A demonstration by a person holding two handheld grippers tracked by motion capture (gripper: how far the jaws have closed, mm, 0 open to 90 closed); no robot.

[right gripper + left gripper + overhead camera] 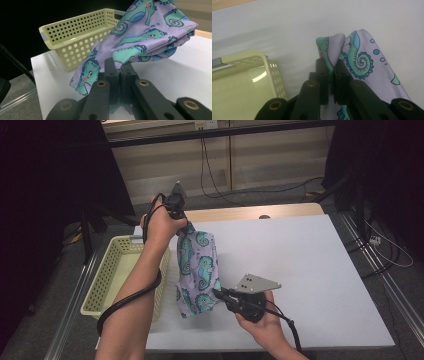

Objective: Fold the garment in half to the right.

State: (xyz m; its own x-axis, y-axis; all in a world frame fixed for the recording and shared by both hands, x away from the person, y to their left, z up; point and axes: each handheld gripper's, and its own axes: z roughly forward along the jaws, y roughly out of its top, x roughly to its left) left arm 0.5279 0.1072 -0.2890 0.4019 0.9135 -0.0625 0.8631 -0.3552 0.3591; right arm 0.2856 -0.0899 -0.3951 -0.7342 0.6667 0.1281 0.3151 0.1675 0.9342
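**Two grippers hold one seahorse cloth above the table**

Two grippers share a single piece of fabric, a lilac cloth [197,272] printed with teal seahorses, which hangs in the air over the white table [310,270] near its left side. In the high view the left gripper [186,231] is raised and pinches the cloth at its top end, while the right gripper [218,293] sits lower and nearer the person, gripping the cloth at its lower right edge. Between the two the cloth drapes in loose folds, its bottom close to the table surface; whether it touches cannot be told.

Looking along the left gripper [334,68], the black jaws are clenched on a bunched corner of the cloth [362,62], which pokes up above the jaw tips. Looking along the right gripper [119,67], the jaws are likewise pressed together with a fold of the cloth [140,42] caught between them, the rest spreading away above and to the right.

A pale yellow perforated basket [107,270] stands at the table's left edge, just beside the hanging cloth, under the person's left forearm. Its rim [252,56] appears low in the left gripper view, and its holed wall [75,40] stands behind the cloth in the right gripper view. A black cable loops from the left hand down along the forearm.
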